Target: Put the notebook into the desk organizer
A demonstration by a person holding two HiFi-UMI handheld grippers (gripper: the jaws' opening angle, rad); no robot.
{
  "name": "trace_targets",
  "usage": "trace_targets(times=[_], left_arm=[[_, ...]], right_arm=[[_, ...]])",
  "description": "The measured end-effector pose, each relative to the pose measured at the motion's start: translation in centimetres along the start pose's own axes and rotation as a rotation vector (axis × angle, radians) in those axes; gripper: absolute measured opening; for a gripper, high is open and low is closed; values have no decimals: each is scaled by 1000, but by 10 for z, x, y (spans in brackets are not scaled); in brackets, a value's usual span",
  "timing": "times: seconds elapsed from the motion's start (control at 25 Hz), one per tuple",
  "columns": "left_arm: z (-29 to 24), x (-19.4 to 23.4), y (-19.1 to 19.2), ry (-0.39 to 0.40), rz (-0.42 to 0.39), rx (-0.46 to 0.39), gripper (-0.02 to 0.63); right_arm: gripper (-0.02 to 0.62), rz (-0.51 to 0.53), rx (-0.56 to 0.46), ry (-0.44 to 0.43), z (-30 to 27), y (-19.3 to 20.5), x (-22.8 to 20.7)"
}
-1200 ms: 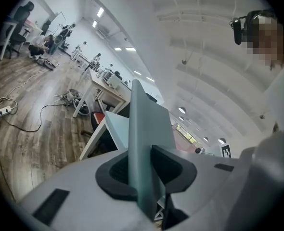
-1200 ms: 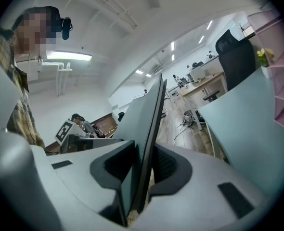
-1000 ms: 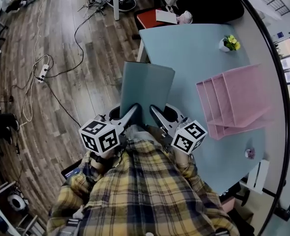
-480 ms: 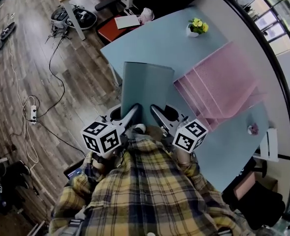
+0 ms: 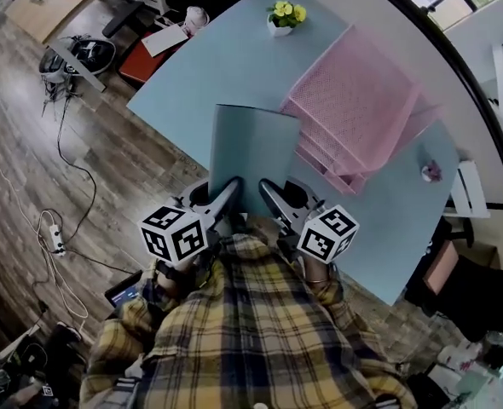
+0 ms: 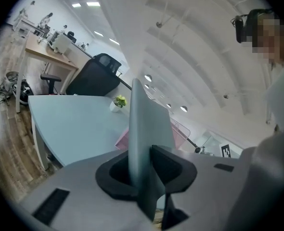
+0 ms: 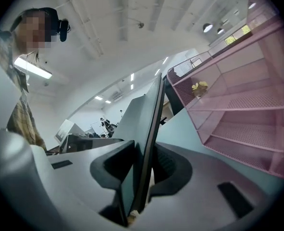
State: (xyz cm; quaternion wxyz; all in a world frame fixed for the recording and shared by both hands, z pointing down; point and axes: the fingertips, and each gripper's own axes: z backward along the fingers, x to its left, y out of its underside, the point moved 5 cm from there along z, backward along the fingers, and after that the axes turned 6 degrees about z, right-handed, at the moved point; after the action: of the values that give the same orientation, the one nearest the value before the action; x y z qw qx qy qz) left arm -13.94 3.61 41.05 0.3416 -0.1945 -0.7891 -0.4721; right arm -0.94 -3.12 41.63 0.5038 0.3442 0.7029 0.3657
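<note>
I hold a thin grey-green notebook by its near edge with both grippers, over the front edge of the light blue table. My left gripper is shut on its near left corner, my right gripper on its near right corner. In the left gripper view the notebook stands edge-on between the black pads. In the right gripper view the notebook is also clamped edge-on. The pink mesh desk organizer lies just right of the notebook's far corner, and its slots fill the right side of the right gripper view.
A small white pot of yellow flowers stands at the table's far side. A small pinkish object lies right of the organizer. Cables and a power strip lie on the wooden floor at left. A black office chair stands behind the table.
The view has swung, so the table and organizer have come closer to the notebook: its far right corner now sits beside the organizer's front. Both grips are unchanged.
</note>
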Motion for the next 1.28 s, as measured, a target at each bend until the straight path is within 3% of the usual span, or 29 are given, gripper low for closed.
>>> trace_targets(times=[0.44,1.28], left_arm=[[-29,-10,-4,116,-54,185,95],[-71,-19,21,227,-105,412,95]], right_arm=[[87,-76,-86,184,26,5,-5],[87,-201,-168,393,62,36,-17]])
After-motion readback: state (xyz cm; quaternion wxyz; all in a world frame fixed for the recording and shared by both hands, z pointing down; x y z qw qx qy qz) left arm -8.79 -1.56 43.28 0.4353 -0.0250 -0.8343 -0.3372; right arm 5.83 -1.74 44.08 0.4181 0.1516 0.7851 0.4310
